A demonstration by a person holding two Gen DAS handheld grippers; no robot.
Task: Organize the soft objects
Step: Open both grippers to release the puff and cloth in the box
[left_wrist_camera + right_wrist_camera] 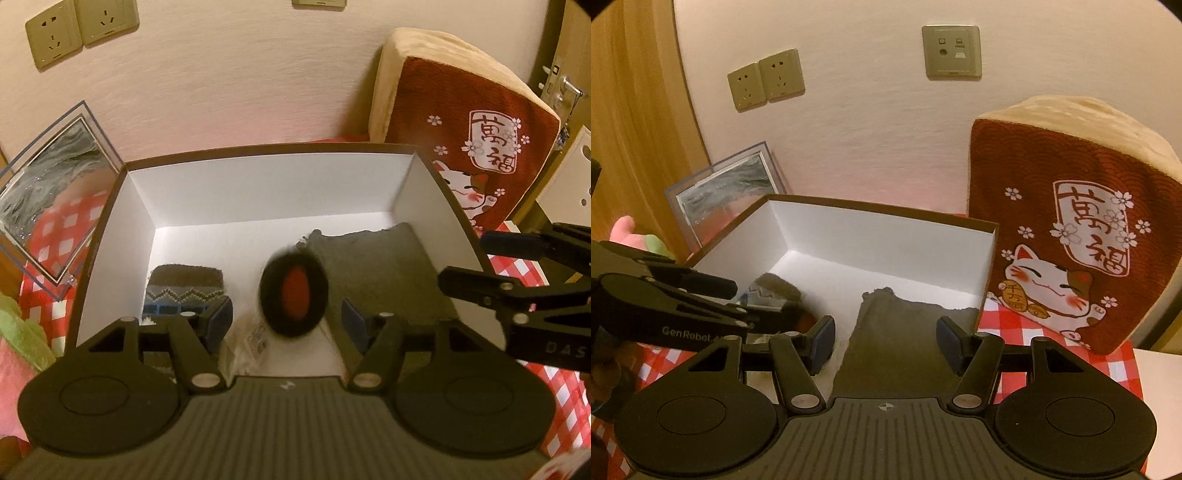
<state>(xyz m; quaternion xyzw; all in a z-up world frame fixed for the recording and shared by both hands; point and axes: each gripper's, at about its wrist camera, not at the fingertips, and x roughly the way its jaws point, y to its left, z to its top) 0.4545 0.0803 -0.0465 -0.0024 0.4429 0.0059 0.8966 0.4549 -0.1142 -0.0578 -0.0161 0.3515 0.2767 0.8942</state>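
Note:
A white-lined box [266,184] stands on the checkered cloth. Inside lie a patterned knit piece [184,290], a dark grey cloth [380,273] and a pale item with a label [247,343]. A black round soft object with a red centre [293,291] is blurred in the air just ahead of my open left gripper [286,321], between its fingers without touching them. My right gripper [884,341] is open and empty over the grey cloth [894,332] at the box's [886,236] near edge. The knit piece shows partly behind the left gripper in the right wrist view [775,291].
A red lucky-cat cushion [469,147] leans on the wall right of the box. A clear framed picture [55,192] leans at the left. Green and pink soft items [18,332] lie at the far left. Wall sockets [764,79] are above.

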